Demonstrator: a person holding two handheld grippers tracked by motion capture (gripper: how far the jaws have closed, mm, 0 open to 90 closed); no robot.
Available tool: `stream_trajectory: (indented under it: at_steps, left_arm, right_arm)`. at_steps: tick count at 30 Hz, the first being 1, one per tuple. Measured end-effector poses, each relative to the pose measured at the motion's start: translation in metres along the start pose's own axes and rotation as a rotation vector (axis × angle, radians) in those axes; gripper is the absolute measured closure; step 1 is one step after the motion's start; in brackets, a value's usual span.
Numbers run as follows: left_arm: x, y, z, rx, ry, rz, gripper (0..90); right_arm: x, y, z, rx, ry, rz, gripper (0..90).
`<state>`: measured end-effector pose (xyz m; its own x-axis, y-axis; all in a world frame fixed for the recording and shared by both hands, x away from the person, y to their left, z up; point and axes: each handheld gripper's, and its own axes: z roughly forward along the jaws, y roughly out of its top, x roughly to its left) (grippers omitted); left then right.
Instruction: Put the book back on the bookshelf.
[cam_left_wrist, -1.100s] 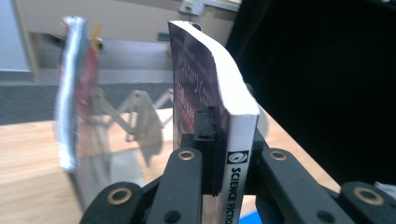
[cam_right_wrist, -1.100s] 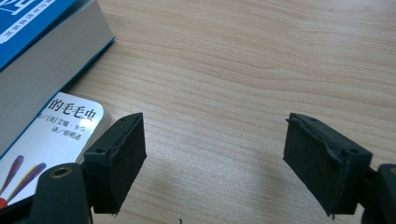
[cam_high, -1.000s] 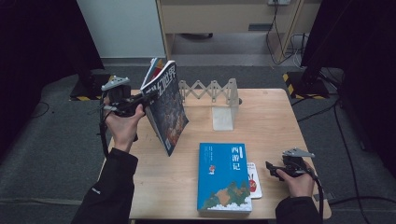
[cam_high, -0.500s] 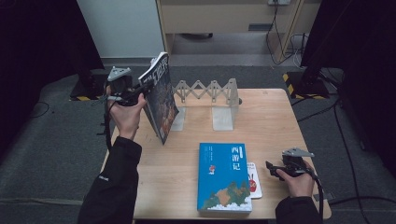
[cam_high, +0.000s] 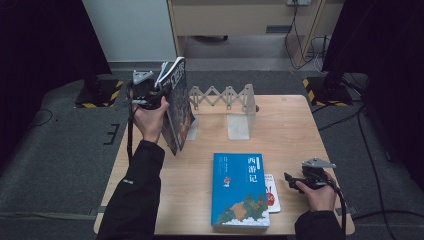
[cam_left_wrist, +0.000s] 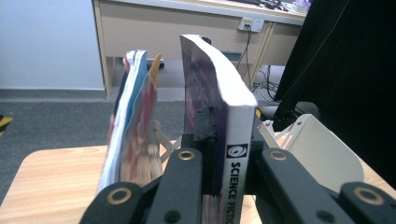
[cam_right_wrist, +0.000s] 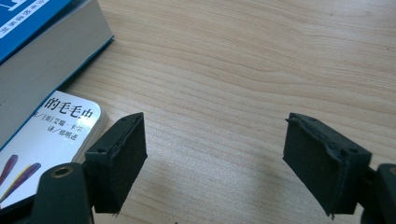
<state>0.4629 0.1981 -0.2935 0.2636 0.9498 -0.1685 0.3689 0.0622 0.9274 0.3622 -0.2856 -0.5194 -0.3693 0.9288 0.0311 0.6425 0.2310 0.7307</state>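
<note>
Presently, in the high view the left gripper (cam_high: 159, 97) is raised at the upper left of the frame, forearm angled up from the bottom edge, wrist bent inward toward the table (cam_high: 295, 125). Its jaws are clamped on the spine of a dark paperback (cam_high: 179, 107), which is held upright and tilted over the table's far left corner; the left gripper view reads "SCIENCE FICTION" lettering on the white spine (cam_left_wrist: 236, 163), the page block curving above. A thin colourful magazine (cam_left_wrist: 133, 130) stands just beside it. Behind, a pale metal accordion book rack (cam_high: 225, 102) sits along the far edge. The right gripper (cam_high: 292, 180) rests low at the lower right, jaws apart with bare wood grain between them. A thick blue hardback (cam_high: 240, 190) lies flat at centre bottom, partly covering a small white booklet with rounded corners (cam_high: 271, 192). Open tabletop remains at right and centre.
</note>
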Motion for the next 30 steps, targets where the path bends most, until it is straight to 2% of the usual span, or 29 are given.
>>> stream_trajectory:
  at_steps: [5,10,13,20,23,26,30]
  left_arm:
    - [0.0,-0.004,0.012,-0.009,0.012,-0.007,81.9]
    - [-0.003,-0.01,0.024,-0.001,0.053,-0.002,81.8]
    - [-0.004,-0.012,0.028,0.006,0.062,0.007,81.8]
    - [-0.002,-0.019,0.031,0.023,0.053,-0.001,81.8]
    - [-0.002,-0.023,0.031,0.038,0.048,0.015,81.7]
    - [-0.001,-0.023,0.03,0.041,0.039,0.014,81.8]
    - [-0.002,-0.025,0.027,0.069,0.036,0.043,81.5]
  right_arm:
    - [0.0,0.0,0.0,0.0,0.001,-0.001,21.4]
    - [0.0,0.0,0.0,0.0,0.002,-0.001,21.5]
    - [0.0,0.001,0.0,0.006,0.006,0.001,21.5]
    - [0.001,0.001,0.001,0.008,0.008,-0.01,21.6]
    - [0.001,0.0,0.001,0.01,0.01,-0.011,21.5]
    - [0.001,0.0,0.001,0.012,0.011,-0.01,21.5]
    - [0.001,0.0,0.001,0.01,0.011,-0.008,21.2]
